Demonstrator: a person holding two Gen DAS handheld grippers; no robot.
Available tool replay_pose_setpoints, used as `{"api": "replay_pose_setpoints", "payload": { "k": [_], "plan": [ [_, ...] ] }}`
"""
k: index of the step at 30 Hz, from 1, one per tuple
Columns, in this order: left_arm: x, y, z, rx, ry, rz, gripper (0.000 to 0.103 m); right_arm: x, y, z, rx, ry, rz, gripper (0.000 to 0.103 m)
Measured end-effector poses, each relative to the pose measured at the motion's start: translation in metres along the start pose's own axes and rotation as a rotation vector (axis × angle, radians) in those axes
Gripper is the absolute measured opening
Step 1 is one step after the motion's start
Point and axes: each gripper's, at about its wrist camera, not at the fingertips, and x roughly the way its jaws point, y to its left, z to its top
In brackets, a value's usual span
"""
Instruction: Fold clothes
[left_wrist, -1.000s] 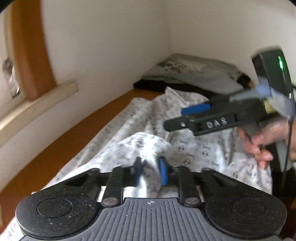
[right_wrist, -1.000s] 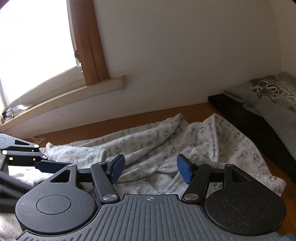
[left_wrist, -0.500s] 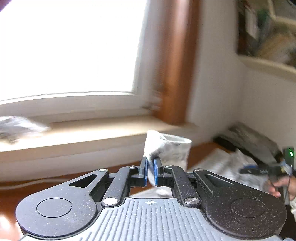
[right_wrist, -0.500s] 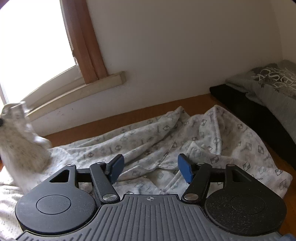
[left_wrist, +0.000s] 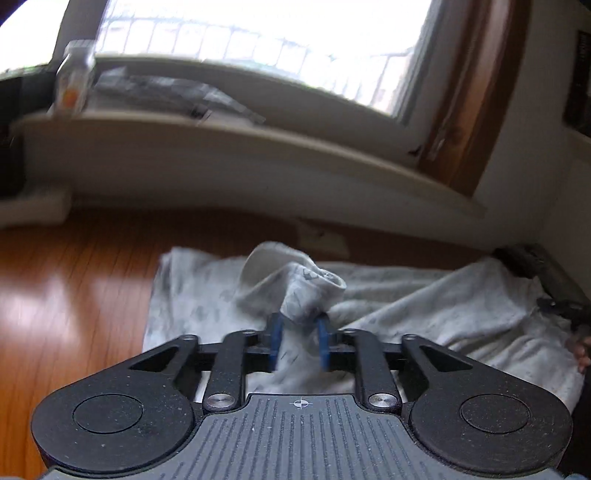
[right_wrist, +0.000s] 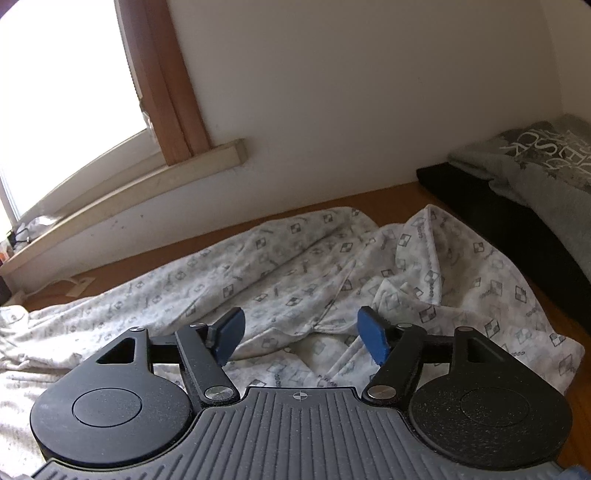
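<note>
A white garment with a grey print (right_wrist: 295, 258) lies spread and rumpled on the wooden floor (left_wrist: 74, 295). In the left wrist view its sleeve end (left_wrist: 314, 284) stands bunched up between the blue pads (left_wrist: 275, 339) of my left gripper (left_wrist: 299, 341). Those jaws are opening and the cloth sits loosely in the gap. My right gripper (right_wrist: 301, 334) hovers open over the middle of the garment, nothing between its fingers. At the far right edge of the left view, the right gripper's dark tip (left_wrist: 561, 306) and a bit of a hand (left_wrist: 583, 350) show.
A pale windowsill (left_wrist: 258, 147) runs along the wall, with a small jar (left_wrist: 74, 81) and dark flat items on it. Folded grey clothes (right_wrist: 535, 170) lie on a black piece (right_wrist: 461, 184) in the right corner. A pale scrap (right_wrist: 79, 286) lies by the wall.
My left gripper swung left with the sleeve end, lifted it, brought it down near the garment's left edge, and its pads have parted. The right gripper stayed where it was, open.
</note>
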Motion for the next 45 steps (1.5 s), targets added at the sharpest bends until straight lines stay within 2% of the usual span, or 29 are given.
{"api": "replay_pose_setpoints", "payload": {
  "k": [3,5,8,9,11,12,13,14,18,20,21,22,25,29,31,37,40,42,43,44,45],
  "plan": [
    [-0.006,0.005,0.003,-0.020,-0.015,0.002,0.050,0.000,-0.001,0.000,-0.003,0.001,0.001,0.068],
    [-0.010,0.011,0.012,-0.016,-0.027,0.010,0.052,0.000,-0.001,0.001,-0.003,0.002,0.000,0.068],
    [-0.006,0.012,0.021,-0.007,-0.016,-0.012,0.063,0.000,0.000,0.001,-0.004,0.002,0.000,0.068],
    [-0.003,0.012,0.023,-0.004,-0.010,-0.021,0.062,0.000,0.000,0.001,-0.004,0.001,0.000,0.068],
    [0.005,0.011,0.024,-0.001,0.008,-0.029,0.057,0.000,0.000,0.001,-0.004,0.001,-0.001,0.068],
    [0.009,0.011,0.024,0.000,0.017,-0.032,0.047,0.001,-0.001,0.001,-0.007,0.002,0.002,0.068],
    [0.013,0.012,0.022,0.001,0.027,-0.032,0.034,0.001,-0.001,0.001,-0.009,0.005,0.001,0.068],
    [0.016,0.013,0.021,0.001,0.035,-0.032,0.010,0.001,0.000,0.001,-0.018,0.007,-0.001,0.068],
    [-0.003,0.018,0.019,-0.040,-0.040,-0.031,0.009,-0.001,0.011,0.002,-0.094,0.005,0.002,0.068],
    [-0.013,0.019,0.022,-0.046,-0.059,-0.051,0.009,-0.005,0.024,0.002,-0.168,0.009,0.017,0.057],
    [-0.011,0.019,0.022,-0.039,-0.037,-0.045,0.010,-0.006,0.034,0.003,-0.206,0.025,0.046,0.043],
    [-0.008,0.018,0.022,-0.031,-0.014,-0.039,0.011,-0.008,0.047,0.004,-0.239,0.027,0.070,0.042],
    [0.007,0.024,0.020,-0.029,0.060,-0.010,0.026,-0.012,0.088,0.004,-0.331,0.023,0.139,0.042],
    [0.019,0.039,0.026,-0.063,0.078,-0.036,0.062,-0.003,0.147,-0.007,-0.451,0.060,0.249,0.042],
    [0.024,0.045,0.034,-0.071,0.088,-0.051,0.065,0.006,0.172,-0.015,-0.503,0.095,0.289,0.042],
    [0.051,0.046,0.051,-0.033,0.139,-0.045,0.057,0.021,0.211,-0.031,-0.606,0.169,0.368,0.043],
    [0.061,0.046,0.054,-0.035,0.149,-0.046,0.040,0.024,0.222,-0.038,-0.654,0.191,0.379,0.043],
    [0.064,0.045,0.055,-0.023,0.151,-0.052,0.015,0.026,0.226,-0.041,-0.673,0.201,0.380,0.040],
    [0.061,0.042,0.056,-0.009,0.137,-0.041,0.012,0.028,0.226,-0.042,-0.674,0.204,0.384,0.021],
    [0.058,0.040,0.056,0.004,0.121,-0.031,0.008,0.024,0.224,-0.039,-0.659,0.192,0.399,0.008],
    [0.049,0.037,0.058,0.007,0.092,-0.033,0.008,0.019,0.220,-0.036,-0.640,0.176,0.418,0.005]
  ]
}}
